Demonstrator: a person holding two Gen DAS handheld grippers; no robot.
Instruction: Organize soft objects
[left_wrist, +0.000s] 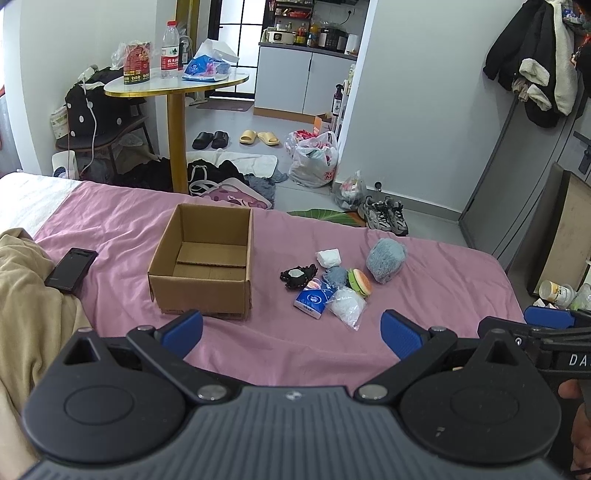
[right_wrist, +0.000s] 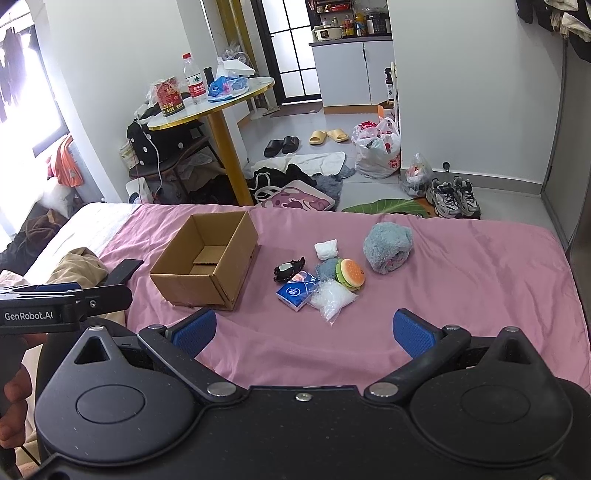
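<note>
White walls and a grey tile floor (left_wrist: 295, 122) surround a bed (left_wrist: 122, 218) under a pink sheet. Beyond the bed stands a gold-legged round table (left_wrist: 177, 86); slippers (left_wrist: 258, 137) lie near it. Daylight enters left of the table.

phone (left_wrist: 71, 270) on bed, round table (left_wrist: 177, 84) w/ bottle (left_wrist: 170, 50), sneakers (left_wrist: 386, 215)

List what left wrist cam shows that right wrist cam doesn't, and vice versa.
Only the left wrist view: a black phone on the bedsheet left of the box, and coats hanging on the right. Only the right wrist view: an orange cloth by the bright window. Both: the empty cardboard box, the pile of soft items with the burger toy, and both grippers open, left gripper, right gripper.
</note>
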